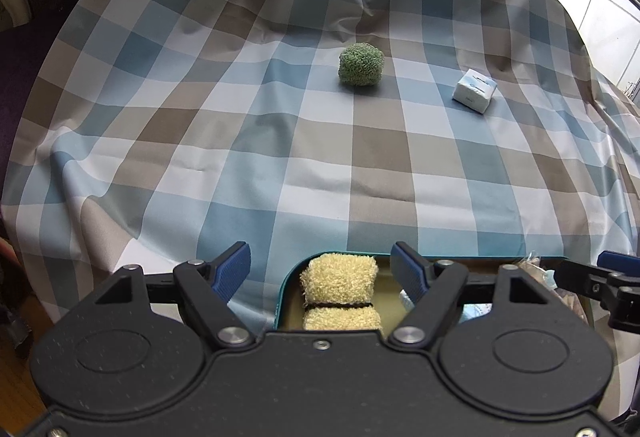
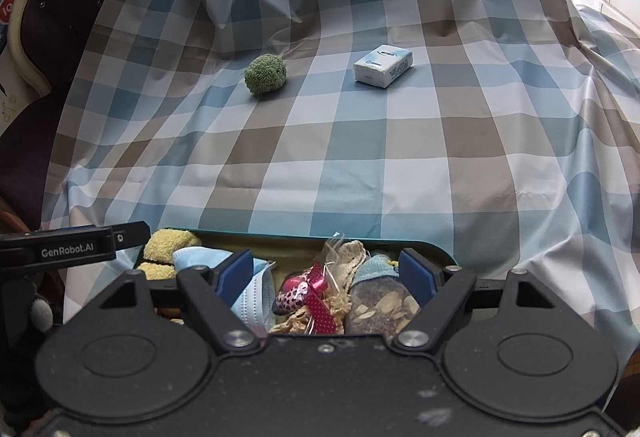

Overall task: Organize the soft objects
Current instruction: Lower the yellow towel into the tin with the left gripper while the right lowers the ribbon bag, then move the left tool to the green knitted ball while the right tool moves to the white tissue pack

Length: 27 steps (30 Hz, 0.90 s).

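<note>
Checked cloth (image 2: 360, 165) in blue, brown and white is draped over the whole work surface, with a teal-rimmed tray (image 2: 436, 251) set at its near edge. At the tray's left end a yellow towel roll (image 1: 340, 291), bound by a dark band, is seen lying between the spread pads of the left gripper (image 1: 320, 271); the jaws are held apart and the roll is not pressed. Further right in the tray, a blue face mask (image 2: 256, 301), a pink-ribboned packet (image 2: 316, 301) and a sachet of dried slices (image 2: 384, 307) are seen below the right gripper (image 2: 328, 273), whose jaws are likewise parted and empty. Well apart from the tray, 2 items are left out on the cloth: a green knitted ball (image 2: 266, 73) and, to its right, a white tissue pack (image 2: 383, 65). A placing step is judged finished and a fetching step to be in hand. Next, a reach across the cloth is called for, with the jaws kept wide enough to straddle the ball
</note>
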Available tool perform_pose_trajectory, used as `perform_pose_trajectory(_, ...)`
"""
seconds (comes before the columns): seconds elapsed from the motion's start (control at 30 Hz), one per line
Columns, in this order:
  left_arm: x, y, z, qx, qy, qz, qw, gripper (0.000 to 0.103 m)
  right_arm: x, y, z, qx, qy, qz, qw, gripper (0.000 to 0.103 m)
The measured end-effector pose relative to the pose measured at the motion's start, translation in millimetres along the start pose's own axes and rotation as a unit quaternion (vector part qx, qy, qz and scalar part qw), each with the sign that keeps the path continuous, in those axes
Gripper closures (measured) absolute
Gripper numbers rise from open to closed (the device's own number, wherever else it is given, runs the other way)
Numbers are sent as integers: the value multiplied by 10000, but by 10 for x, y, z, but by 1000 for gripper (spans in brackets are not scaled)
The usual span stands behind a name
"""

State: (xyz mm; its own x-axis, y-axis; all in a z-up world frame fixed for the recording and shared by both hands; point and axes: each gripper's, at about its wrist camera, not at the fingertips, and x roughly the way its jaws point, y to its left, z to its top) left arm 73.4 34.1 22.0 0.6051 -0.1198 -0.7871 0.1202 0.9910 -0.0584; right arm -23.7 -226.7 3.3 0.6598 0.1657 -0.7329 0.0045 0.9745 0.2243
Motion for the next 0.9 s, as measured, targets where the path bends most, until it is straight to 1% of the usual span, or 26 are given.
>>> perform_pose_trajectory(0.1,46,-13,130,68,-11,-38,10000,30,77,-29,135,-82,-58,-120,9999,23)
perform_pose_trajectory(0.23,121,-28,317,170,-64,23,9998,30,199,-95,339,-204,-129,-300,9993,23)
perform_pose_trajectory(0.3,167,-29,406,195,-95,53,9998,21,256,-131,445,-263,-185,-356,9988,22)
perform_pose_trajectory(0.5,398,-31,704,234,-97,101,9996,21,482,-252,753,-482,-336,-516,9969,19)
perform_pose_trajectory(0.63,605,-69,887,256,-69,97,9996,21,724,-344,953,-569,-367,-578,9960,17)
perform_pose_trajectory(0.73,832,-106,1027,249,11,72,9997,21,947,-405,1084,-635,-357,-587,9956,16)
perform_pose_trajectory(0.8,992,-122,1105,207,70,67,9997,21,1123,-423,1151,-758,-379,-625,9944,14)
perform_pose_trajectory(0.9,1184,-145,1198,145,98,31,9998,21,1370,-410,1221,-988,-487,-684,9916,13)
